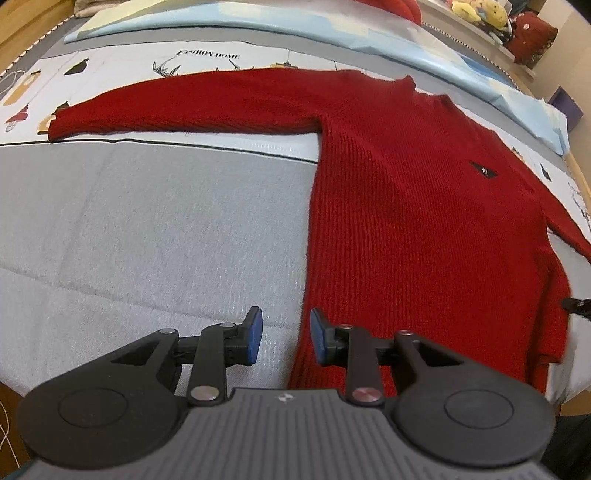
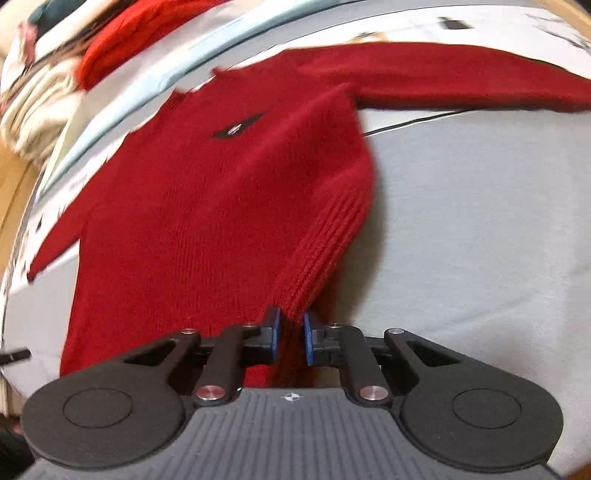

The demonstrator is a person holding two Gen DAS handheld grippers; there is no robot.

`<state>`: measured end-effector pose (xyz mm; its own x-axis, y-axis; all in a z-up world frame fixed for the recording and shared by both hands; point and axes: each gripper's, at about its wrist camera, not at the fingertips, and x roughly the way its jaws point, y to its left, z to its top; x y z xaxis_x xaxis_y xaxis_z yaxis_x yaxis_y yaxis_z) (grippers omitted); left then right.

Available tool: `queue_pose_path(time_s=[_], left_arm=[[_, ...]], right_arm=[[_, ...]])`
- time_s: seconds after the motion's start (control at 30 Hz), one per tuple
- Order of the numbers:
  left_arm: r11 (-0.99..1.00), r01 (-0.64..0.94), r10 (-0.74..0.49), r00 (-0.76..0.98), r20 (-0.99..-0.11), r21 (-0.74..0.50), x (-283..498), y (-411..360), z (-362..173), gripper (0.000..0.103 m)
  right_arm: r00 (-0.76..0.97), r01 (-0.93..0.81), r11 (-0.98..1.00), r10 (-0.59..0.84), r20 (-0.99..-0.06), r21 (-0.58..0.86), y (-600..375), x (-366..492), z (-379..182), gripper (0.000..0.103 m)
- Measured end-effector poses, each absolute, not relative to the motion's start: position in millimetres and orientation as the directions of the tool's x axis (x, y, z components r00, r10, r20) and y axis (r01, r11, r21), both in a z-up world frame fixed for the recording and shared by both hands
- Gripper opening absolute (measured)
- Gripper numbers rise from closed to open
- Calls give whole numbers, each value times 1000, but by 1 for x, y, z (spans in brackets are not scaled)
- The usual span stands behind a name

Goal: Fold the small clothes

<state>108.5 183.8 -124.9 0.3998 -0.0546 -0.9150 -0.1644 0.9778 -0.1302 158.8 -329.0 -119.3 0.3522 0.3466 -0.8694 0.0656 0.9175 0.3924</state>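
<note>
A: Quick rundown, L to R?

B: Left wrist view first. Far left, one sleeve (image 1: 177, 107) of the red sweater (image 1: 424, 221) stretches flat across the printed sheet (image 1: 122, 66), cuff at the left end. Below it, bare grey bed cover (image 1: 147, 221). Sweater body lies flat, centre to right, neck toward the far side, small dark label (image 1: 483, 170) on the chest.

A: Left gripper?

B: Left gripper (image 1: 286, 338) hangs at the sweater's left hem corner. Jaws apart, blue pads (image 1: 255, 339) not pressing anything; the cloth edge runs down about between them, right finger over the knit, left one over the grey cover.

A: Background?

B: Pale blue bedding (image 1: 332, 29) behind, plush toys (image 1: 480, 11) top right. Small bit of the other tool (image 1: 576, 306) pokes in at the right edge.

A: Right wrist view?

B: Blurry. Folded clothes pile (image 2: 44, 96) top left w/ something red (image 2: 136, 40) beside it. Sweater fills the left and middle, label (image 2: 238, 127) visible, other sleeve (image 2: 461, 77) running off right on the sheet.

A: Right gripper?

B: Right gripper (image 2: 291, 338) clamped on the ribbed hem corner (image 2: 317, 266) of the sweater. Knit is pinched between the blue pads (image 2: 276, 334), and that corner is lifted and pulled over the body toward the cam. Grey cover (image 2: 480, 221) bare on the right.
</note>
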Motion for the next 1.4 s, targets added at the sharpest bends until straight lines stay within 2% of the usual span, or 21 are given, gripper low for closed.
queue_pose_path(time_s=[0.07,0.13,0.17,0.23,0.33,0.4,0.43,0.47,0.63,0.67,0.77,0.8,0.83,0.87,1.07,1.2,1.27,1.3,1.4], left_arm=[[980,-154,-55,394,-918,-125,109,182,-127,31],[981,-145,-64,382,-922,-128,109,180,-130,31],[979,-145,-78,373,-925,-141,109,180,-133,31],[968,-160,-128,345,-930,-192,110,181,-140,32],[961,-179,-150,303,-941,-210,111,180,-152,33],[963,-184,-143,277,-950,-198,112,178,-159,33],[964,-185,-137,265,-955,-189,113,177,-163,34],[967,-183,-130,254,-958,-180,113,176,-166,34],[982,-150,-87,191,-978,-117,111,170,-187,35],[983,-138,-92,185,-978,-118,111,168,-190,35],[986,-91,-118,184,-976,-137,109,163,-192,35],[987,-82,-125,181,-975,-142,109,163,-193,30],[988,-62,-131,185,-974,-145,106,161,-193,12],[989,-35,-137,196,-971,-147,104,159,-190,7],[974,47,-226,336,-914,-223,86,171,-139,5],[987,89,-150,261,-954,-131,75,175,-149,5],[989,136,-92,225,-970,-63,74,167,-158,5],[988,144,-83,216,-973,-53,75,165,-160,1],[990,140,-44,246,-968,-9,78,164,-154,3]], right_arm=[[373,114,913,326,-869,391,-357,154,-113,11],[378,129,942,241,-894,308,-385,142,-106,9],[367,140,949,213,-905,281,-395,139,-107,3],[329,172,952,185,-926,251,-412,131,-113,4],[314,187,948,191,-930,258,-415,123,-122,12],[322,174,944,214,-922,280,-409,122,-125,42],[322,155,947,221,-920,282,-403,122,-127,46],[310,132,956,213,-927,263,-397,122,-129,49],[183,89,986,122,-976,140,-376,130,-157,48],[186,78,988,119,-975,136,-373,130,-156,48],[208,42,983,166,-964,179,-370,129,-151,13],[229,26,980,184,-956,195,-369,128,-147,12],[246,12,977,204,-947,214,-368,128,-144,11],[267,9,968,239,-934,250,-369,126,-140,10],[382,66,869,432,-817,490,-398,119,-113,10],[257,77,946,285,-923,314,-400,116,-133,9],[222,77,952,274,-936,297,-394,117,-141,9],[225,61,959,258,-940,278,-391,118,-140,9],[252,31,976,202,-947,217,-380,120,-134,9]])
